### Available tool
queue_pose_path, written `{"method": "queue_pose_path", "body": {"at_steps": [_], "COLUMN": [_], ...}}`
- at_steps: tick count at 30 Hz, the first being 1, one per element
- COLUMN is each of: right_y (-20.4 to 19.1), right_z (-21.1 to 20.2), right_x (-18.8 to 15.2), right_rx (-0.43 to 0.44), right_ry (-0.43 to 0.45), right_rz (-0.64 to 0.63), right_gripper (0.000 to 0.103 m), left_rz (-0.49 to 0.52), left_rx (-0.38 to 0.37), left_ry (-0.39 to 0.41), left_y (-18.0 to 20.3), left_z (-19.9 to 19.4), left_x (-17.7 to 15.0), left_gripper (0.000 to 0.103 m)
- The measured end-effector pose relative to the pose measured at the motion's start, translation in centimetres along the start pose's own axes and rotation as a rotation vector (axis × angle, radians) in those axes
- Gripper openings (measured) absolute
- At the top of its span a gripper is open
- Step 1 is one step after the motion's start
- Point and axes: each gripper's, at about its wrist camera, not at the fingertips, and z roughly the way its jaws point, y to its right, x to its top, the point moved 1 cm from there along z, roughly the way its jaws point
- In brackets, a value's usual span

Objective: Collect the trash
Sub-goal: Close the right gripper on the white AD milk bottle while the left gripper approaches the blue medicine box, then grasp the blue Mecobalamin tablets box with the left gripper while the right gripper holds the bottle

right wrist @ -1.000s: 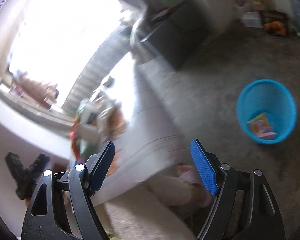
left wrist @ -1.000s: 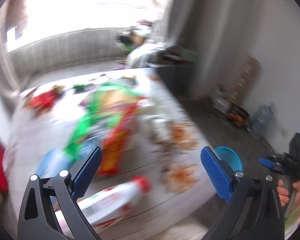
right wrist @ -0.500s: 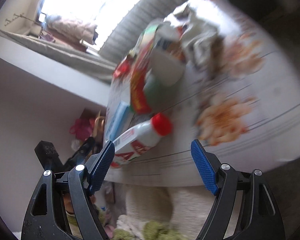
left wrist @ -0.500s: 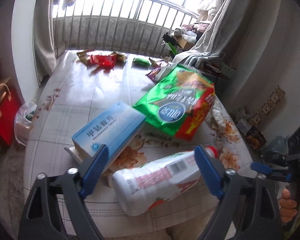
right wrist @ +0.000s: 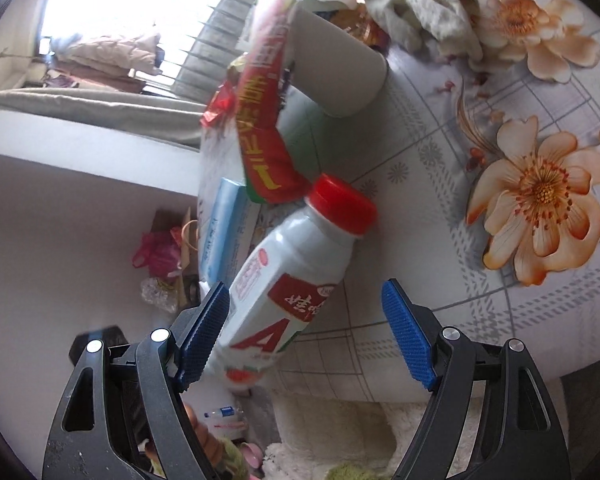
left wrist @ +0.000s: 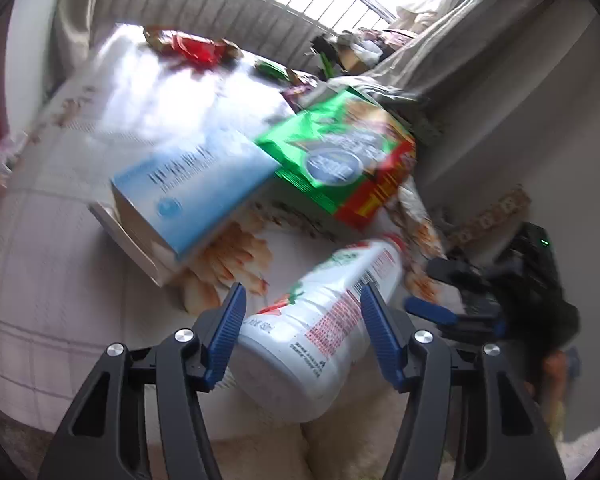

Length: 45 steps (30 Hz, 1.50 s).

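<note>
**Bottle between my left pads, at the table's near edge**

The table is round-edged under a glossy cloth, pale with a grey grid and big orange flowers; it fills the right of my right view. Beyond it, in the upper part of my left view, a barred railing stands against bright daylight, with grey curtains at the upper right and a plain wall down the right side. Fluffy cream rug shows at the bottom of both views.

The plastic bottle lies on its side at the near edge: white, smooth, with a red screw cap and red printing. My left gripper has its ribbed blue pads on either side of the bottle's base end; whether they press it or just flank it I cannot tell. My right gripper is spread wide, its left pad close beside the bottle, the right pad well apart over bare cloth.

Centre of my left view: a light blue cardboard box and a shiny green and red snack bag. A crumpled white cloth lies at the top of my right view, red wrappers at the far side.
</note>
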Motion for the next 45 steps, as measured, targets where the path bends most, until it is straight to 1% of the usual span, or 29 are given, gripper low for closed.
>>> {"method": "queue_pose_path", "body": {"at_steps": [2,4,8,11,13,16,18,20,21,22,26,28,29,31,32,33,35,37,39,40,42,44,45], "right_y": [-0.1,-0.1,-0.3,-0.4,-0.8,-1.3,-1.6,-1.4,-1.3,-1.1,0.0,0.6,0.9,1.3,1.4,1.5,1.6,1.6,1.6,1.6,1.7,1.7,1.7], "right_z": [0.2,0.5,1.4,2.3,2.6,3.1,3.2,2.9,2.8,2.7,1.4,0.6,0.3,-0.4,-1.0,-1.5,-2.4,-3.2,-3.8,-3.9,-3.9,-3.6,-3.5], "right_x": [-0.1,0.1,0.1,0.2,0.2,0.0,-0.1,-0.3,-0.4,-0.6,-0.9,-1.0,-1.1,-1.0,-0.9,-0.8,-0.6,-0.4,-0.2,-0.1,0.0,0.2,0.2], "right_rx": [-0.004,-0.005,0.013,0.033,0.034,0.039,0.038,0.036,0.034,0.047,0.042,0.037,0.032,0.019,0.006,-0.01,-0.052,-0.104,-0.153,-0.16,-0.16,-0.16,-0.164], "right_ry": [-0.003,-0.008,-0.023,-0.034,-0.034,-0.046,-0.053,-0.058,-0.063,-0.064,-0.032,-0.033,-0.032,-0.026,-0.018,-0.007,0.026,0.069,0.1,0.107,0.106,0.101,0.099], "right_rz": [0.01,0.017,0.036,0.042,0.034,0.021,0.012,0.006,0.007,0.012,0.028,0.03,0.03,0.022,0.014,0.002,-0.028,-0.065,-0.098,-0.107,-0.114,-0.118,-0.123], "right_gripper": [0.075,0.075,0.075,0.075,0.075,0.075,0.075,0.07,0.064,0.062,0.061,0.06,0.06,0.06,0.06,0.06,0.06,0.06,0.06,0.06,0.06,0.059,0.059], "left_rz": [0.004,0.011,0.03,0.042,0.028,-0.005,-0.012,-0.007,-0.005,-0.003,0.021,0.046,0.061,0.096,0.115,0.125,0.145,0.161,0.136,0.123,0.106,0.119,0.137], "left_rx": [-0.032,-0.049,-0.068,-0.086,-0.103,-0.132,-0.14,-0.139,-0.138,-0.143,-0.164,-0.174,-0.168,-0.124,-0.082,-0.05,0.034,0.117,0.177,0.188,0.215,0.241,0.25], "left_ry": [-0.018,-0.027,-0.032,-0.056,-0.08,-0.106,-0.114,-0.122,-0.126,-0.13,-0.152,-0.156,-0.15,-0.111,-0.081,-0.061,-0.009,0.053,0.09,0.097,0.096,0.056,0.022], "left_y": [0.3,0.5,1.0,1.4,1.4,1.4,1.6,1.9,2.1,2.3,3.4,4.2,4.3,4.4,4.2,3.9,3.1,1.7,-0.3,-1.1,-2.7,-4.0,-4.6], "left_z": [0.0,0.0,0.0,0.5,1.0,1.6,2.0,2.4,2.6,2.8,3.4,3.5,3.3,2.8,2.4,2.1,1.5,0.8,0.4,0.4,0.9,2.3,3.2], "left_x": [-0.6,-0.8,-0.8,-0.8,-0.8,-0.9,-0.9,-0.9,-0.9,-1.0,-1.1,-1.2,-1.1,-0.7,-0.3,0.2,1.3,2.8,4.7,5.4,6.8,8.2,8.7], "left_gripper": [0.057,0.057,0.057,0.057,0.057,0.053,0.05,0.046,0.046,0.046,0.043,0.043,0.043,0.043,0.046,0.053,0.061,0.067,0.075,0.076,0.084,0.089,0.093]}}
